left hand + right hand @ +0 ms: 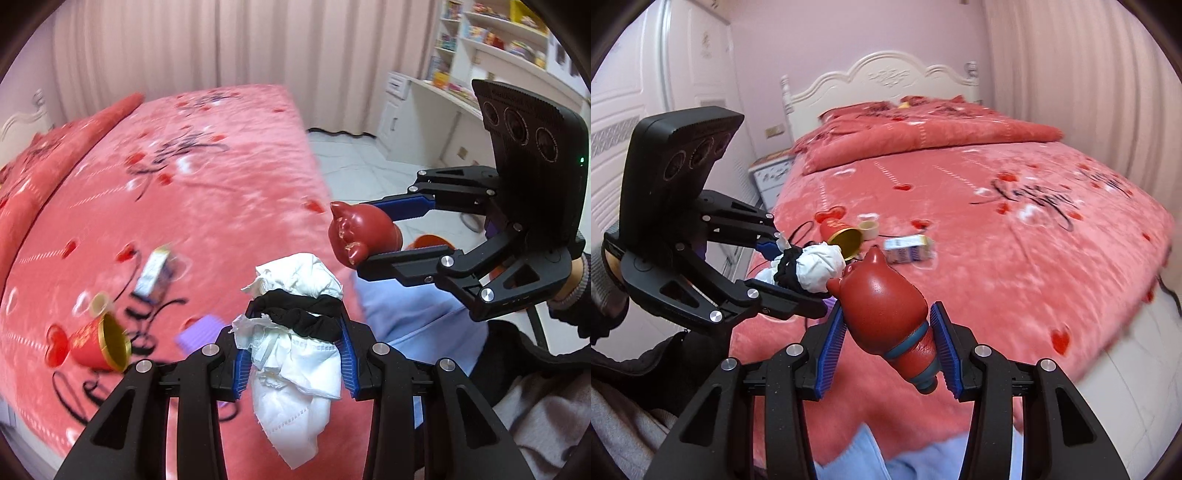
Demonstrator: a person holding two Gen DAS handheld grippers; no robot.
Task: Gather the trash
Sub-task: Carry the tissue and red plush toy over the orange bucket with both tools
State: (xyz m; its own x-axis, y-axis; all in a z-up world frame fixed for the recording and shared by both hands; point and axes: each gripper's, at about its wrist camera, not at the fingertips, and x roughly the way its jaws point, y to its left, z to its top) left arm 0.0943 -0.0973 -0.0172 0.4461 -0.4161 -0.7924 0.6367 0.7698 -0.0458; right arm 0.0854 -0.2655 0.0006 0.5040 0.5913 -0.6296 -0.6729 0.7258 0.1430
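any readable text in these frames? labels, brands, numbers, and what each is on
"Love": black script printed on the pink bedspread, readable in the right wrist view; the script after it is blurred.
Red paper cup: gold characters on its side, too blurred to read.
Small carton: printed label, motion-blurred, unreadable.
Books on the shelves: too small to read.
Red pig-shaped bottle, crumpled tissue: no text visible.

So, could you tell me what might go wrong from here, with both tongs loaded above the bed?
1. The crumpled white tissue wad in the left tongs hangs loose below the pads, beside a black fabric band; part could slip out.
2. The red bear-shaped plastic bottle sits tilted in the right tongs, so it may twist free.
3. Both loads nearly touch and could collide.
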